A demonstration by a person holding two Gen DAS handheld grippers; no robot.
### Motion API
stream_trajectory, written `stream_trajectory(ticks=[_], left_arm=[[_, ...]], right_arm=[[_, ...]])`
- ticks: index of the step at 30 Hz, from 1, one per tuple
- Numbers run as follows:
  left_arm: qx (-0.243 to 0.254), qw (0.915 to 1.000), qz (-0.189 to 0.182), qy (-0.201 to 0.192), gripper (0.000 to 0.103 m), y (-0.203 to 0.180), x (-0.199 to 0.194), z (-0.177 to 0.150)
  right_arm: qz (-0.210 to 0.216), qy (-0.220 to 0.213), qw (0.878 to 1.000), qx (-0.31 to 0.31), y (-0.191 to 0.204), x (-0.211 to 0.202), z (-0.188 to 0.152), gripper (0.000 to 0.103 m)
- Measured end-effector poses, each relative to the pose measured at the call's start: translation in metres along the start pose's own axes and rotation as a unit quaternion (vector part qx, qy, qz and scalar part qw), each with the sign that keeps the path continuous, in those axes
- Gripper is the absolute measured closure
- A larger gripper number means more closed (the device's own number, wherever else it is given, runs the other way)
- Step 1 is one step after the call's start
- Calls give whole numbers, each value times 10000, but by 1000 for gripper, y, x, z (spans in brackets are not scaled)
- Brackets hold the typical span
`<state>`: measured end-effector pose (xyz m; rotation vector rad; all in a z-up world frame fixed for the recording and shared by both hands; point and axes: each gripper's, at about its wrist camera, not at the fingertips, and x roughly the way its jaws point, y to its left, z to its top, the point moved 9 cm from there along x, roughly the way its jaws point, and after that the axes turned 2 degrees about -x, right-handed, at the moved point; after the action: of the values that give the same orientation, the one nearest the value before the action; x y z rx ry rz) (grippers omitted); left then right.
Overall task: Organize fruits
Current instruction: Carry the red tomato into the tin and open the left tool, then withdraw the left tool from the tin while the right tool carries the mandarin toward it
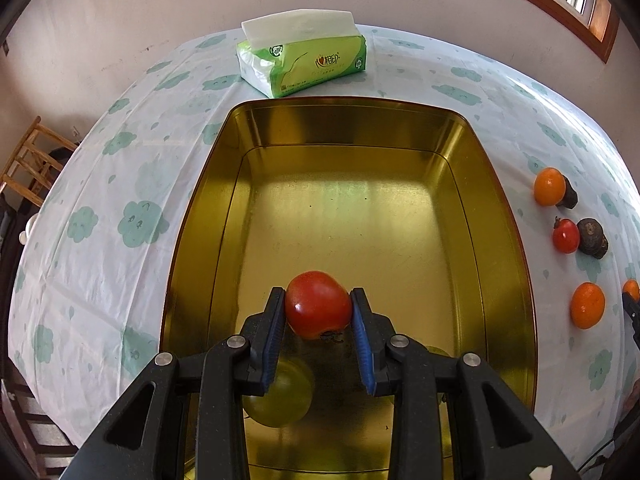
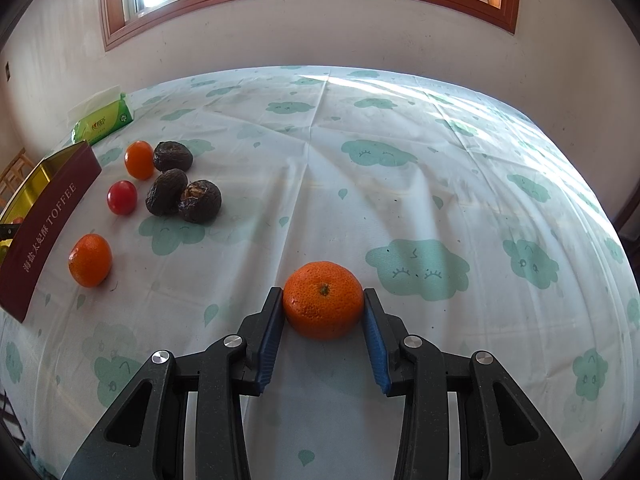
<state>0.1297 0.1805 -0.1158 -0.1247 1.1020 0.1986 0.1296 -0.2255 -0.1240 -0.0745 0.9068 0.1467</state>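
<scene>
My left gripper (image 1: 318, 308) is shut on a red tomato (image 1: 318, 304) and holds it over the near part of a gold tin box (image 1: 352, 216). A green fruit (image 1: 280, 396) lies in the tin under the gripper. My right gripper (image 2: 323, 304) is shut on a mandarin (image 2: 323, 300) that sits on the tablecloth. To its left lie two more mandarins (image 2: 90, 260) (image 2: 139, 159), a small red tomato (image 2: 122, 197) and three dark wrinkled fruits (image 2: 184, 192). The tin's maroon TOFFEE wall (image 2: 52, 224) is at the far left.
A green tissue pack (image 1: 302, 58) stands behind the tin near the table's far edge. Loose fruits (image 1: 586, 304) lie right of the tin in the left wrist view. A wooden chair (image 1: 28, 164) stands off the table's left. A wall with windows is behind.
</scene>
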Motion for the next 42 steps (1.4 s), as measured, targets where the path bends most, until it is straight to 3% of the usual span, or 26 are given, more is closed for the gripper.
stream_trajectory(ticks=[19, 29, 42], left_arm=[[11, 9999, 56, 111, 73, 4, 8, -3], [24, 9999, -70, -119, 72, 0, -13, -6], [33, 9989, -160, -450, 58, -1, -49, -20]], right_arm=[[-10, 1, 10000, -10, -1, 0, 0, 63], [-14, 2, 10000, -13, -1, 0, 0, 63], [-16, 2, 10000, -16, -1, 0, 0, 63]])
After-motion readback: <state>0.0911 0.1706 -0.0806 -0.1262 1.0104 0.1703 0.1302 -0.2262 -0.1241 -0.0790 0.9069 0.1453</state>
